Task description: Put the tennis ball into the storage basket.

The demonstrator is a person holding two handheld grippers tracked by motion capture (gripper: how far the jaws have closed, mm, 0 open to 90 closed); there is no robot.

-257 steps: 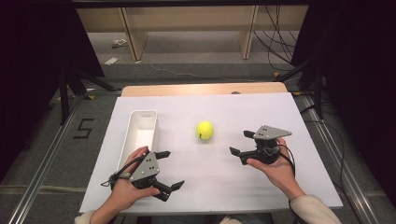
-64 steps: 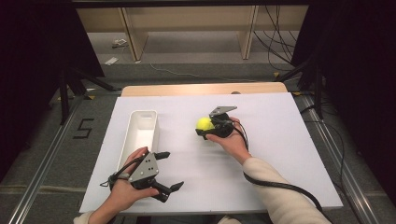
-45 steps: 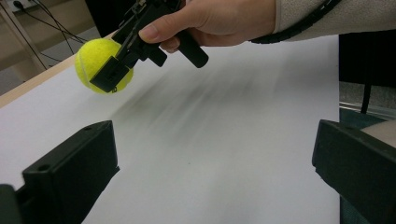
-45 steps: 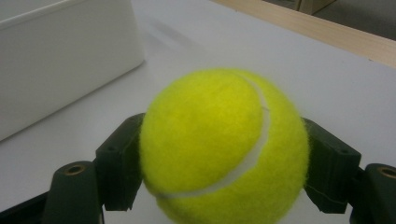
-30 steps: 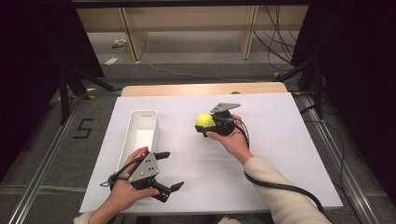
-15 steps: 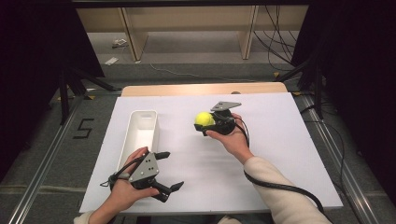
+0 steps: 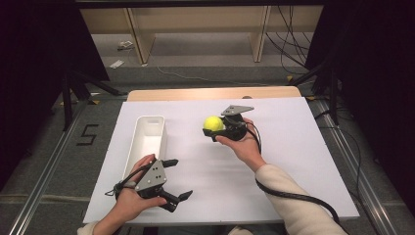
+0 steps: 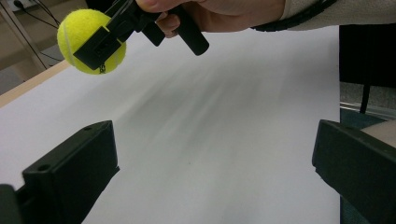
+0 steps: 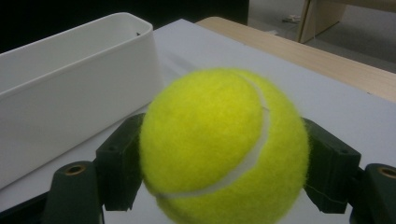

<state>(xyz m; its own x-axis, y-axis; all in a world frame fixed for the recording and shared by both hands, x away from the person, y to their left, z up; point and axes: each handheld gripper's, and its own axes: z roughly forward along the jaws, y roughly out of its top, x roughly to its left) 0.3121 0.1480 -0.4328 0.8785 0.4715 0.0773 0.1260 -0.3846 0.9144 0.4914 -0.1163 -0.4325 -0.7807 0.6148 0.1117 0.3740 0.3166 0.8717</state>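
A yellow tennis ball is clamped between the jaws of my right gripper, lifted a little above the white table sheet near its middle. Up close in the right gripper view the ball sits squeezed between the two black jaws. The left gripper view shows the same ball held up at the upper left by the other hand. My left gripper rests near the table's front left, open, with nothing between its fingers. A long white bin lies to the left of the ball.
The white sheet covers the table, with a strip of bare wood along the far edge. Wooden shelving legs and cables stand on the floor beyond. Cables trail from both grippers.
The right gripper, shut on the ball, has risen slightly and drifted a bit away from me over the last second. The left gripper has stayed put.
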